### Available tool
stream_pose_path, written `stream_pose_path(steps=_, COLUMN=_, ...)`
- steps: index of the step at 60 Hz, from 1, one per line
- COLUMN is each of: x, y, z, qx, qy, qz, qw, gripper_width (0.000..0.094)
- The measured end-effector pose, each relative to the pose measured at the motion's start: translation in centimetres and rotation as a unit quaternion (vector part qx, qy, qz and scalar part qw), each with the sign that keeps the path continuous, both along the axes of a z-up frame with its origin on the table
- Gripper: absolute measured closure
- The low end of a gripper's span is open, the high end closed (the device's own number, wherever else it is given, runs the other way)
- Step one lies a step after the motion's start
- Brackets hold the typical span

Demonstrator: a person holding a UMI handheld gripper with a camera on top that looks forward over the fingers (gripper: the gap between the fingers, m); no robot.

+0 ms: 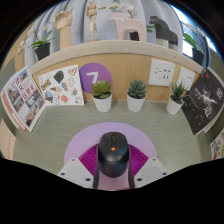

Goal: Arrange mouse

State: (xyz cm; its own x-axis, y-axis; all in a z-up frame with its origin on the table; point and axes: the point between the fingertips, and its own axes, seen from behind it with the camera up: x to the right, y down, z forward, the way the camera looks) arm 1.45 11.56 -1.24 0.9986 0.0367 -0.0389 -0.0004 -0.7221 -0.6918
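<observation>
A black computer mouse (112, 155) with an orange mark near its wheel lies lengthwise between my fingers, its nose pointing away from me. My gripper (112, 165) is shut on the mouse: the magenta pads (86, 160) press on both of its sides with no gap showing. Under the mouse, a pale lilac round patch (112, 132) covers the grey desk (60, 135). Whether the mouse is lifted off the patch or resting on it cannot be told. The rear of the mouse is hidden by the gripper body.
Three small plants in white pots (101, 96) (136, 95) (178, 98) stand in a row beyond the mouse, against a wooden back panel (125, 68). A purple disc with a 7 (93, 75), printed sheets (25, 100) and a dark sheet (205, 100) lean around them.
</observation>
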Motion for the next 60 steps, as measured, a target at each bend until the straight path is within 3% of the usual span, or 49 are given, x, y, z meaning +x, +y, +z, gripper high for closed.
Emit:
stream_pose_path(steps=8, x=-0.2, y=0.0, z=-0.1, qx=-0.010, qy=0.002, qz=0.004, qw=1.000, gripper_width=0.0401)
stream_pose_path(steps=14, x=-0.7, y=-0.8, z=0.4, qx=-0.034, qy=-0.022, qz=0.032, qw=0.999, gripper_width=0.0059)
stream_pose_path(steps=21, x=-0.8, y=-1.6, z=4.1, qx=-0.020, qy=-0.047, qz=0.026, qw=0.998, gripper_width=0.0083)
stream_pose_path(steps=35, x=-2.1, y=-5.6, z=16.7, qx=0.044, qy=-0.005, qz=-0.006, qw=0.999, gripper_width=0.0080)
stream_pose_path(steps=41, x=-2.7, y=-8.0, z=21.0, qx=0.068, qy=-0.017, qz=-0.003, qw=0.998, gripper_width=0.0079)
stream_pose_path(steps=60, x=-6.1, y=-15.1, z=26.0, qx=0.088, qy=-0.026, qz=-0.002, qw=0.996, gripper_width=0.0079)
